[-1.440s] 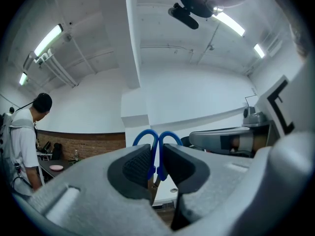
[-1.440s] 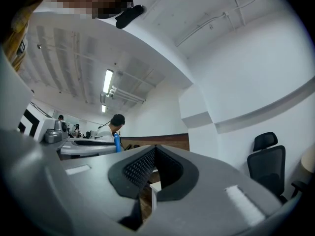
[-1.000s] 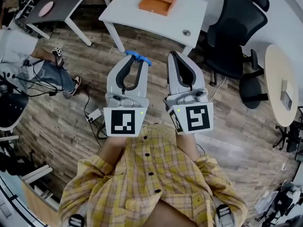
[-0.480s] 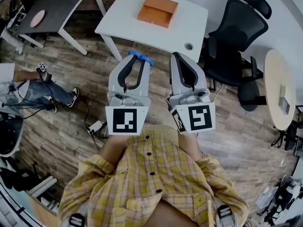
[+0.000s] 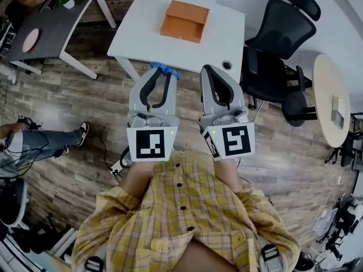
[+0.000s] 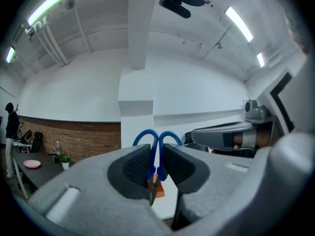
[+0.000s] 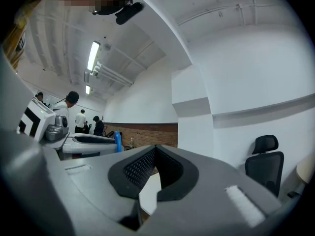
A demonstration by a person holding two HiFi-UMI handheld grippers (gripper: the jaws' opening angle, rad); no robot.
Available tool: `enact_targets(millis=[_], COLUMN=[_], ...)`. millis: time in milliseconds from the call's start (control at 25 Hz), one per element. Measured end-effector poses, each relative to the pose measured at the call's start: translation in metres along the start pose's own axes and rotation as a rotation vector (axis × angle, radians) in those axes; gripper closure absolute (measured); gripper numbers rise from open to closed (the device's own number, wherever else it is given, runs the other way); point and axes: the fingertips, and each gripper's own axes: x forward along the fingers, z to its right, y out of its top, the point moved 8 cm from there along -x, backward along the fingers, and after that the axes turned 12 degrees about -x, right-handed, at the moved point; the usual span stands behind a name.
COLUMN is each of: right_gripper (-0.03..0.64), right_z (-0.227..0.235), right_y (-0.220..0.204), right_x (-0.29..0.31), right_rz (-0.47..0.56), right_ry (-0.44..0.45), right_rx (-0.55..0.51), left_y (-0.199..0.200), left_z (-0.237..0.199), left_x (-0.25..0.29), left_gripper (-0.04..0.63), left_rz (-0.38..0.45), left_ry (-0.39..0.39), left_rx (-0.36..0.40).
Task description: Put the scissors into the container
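My left gripper, a grey two-jaw tool with black ribbed pads, is clamped on a pair of scissors with blue plastic loop handles. The pads pinch the scissors just below the loops. The two blue rings stick out past the jaw tips, and the blade end runs back between the jaws, where I can barely make it out. I judge this hold puts the sharp end safely inward and gives the pads a narrow, firm spot to grip.

My right gripper, of the same grey build, has its jaws brought together with nothing between them. It sits alongside the left as an idle partner.

In the head view both tools point level, side by side, in front of my yellow checked shirt and above a wood-plank floor. Ahead of the jaw tips stands a white rectangular table. On it, well apart from the scissors, sits the orange open-topped box that serves as the container. A black office chair stands at the table's right.

The scissors are carried but not yet delivered. The left tool must come over the box before it lets go.
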Motion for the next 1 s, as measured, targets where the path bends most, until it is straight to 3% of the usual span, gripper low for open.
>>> enact_targets(millis=[480,1000], right_gripper=[0.614,0.614], right_z=[0.0,0.039], right_y=[-0.013,-0.044], right_x=[0.049,0.107], right_rz=[-0.04,-0.009], right_ry=[-0.057,-0.057], right_rx=[-0.003,0.041], left_y=[-0.014,-0.032], left_z=[-0.043,-0.058], left_x=[0.044,0.112], left_gripper=[0.511,0.512], left_rz=[-0.054,-0.131], left_ry=[-0.096,-0.118], left_rx=[-0.098,-0.082])
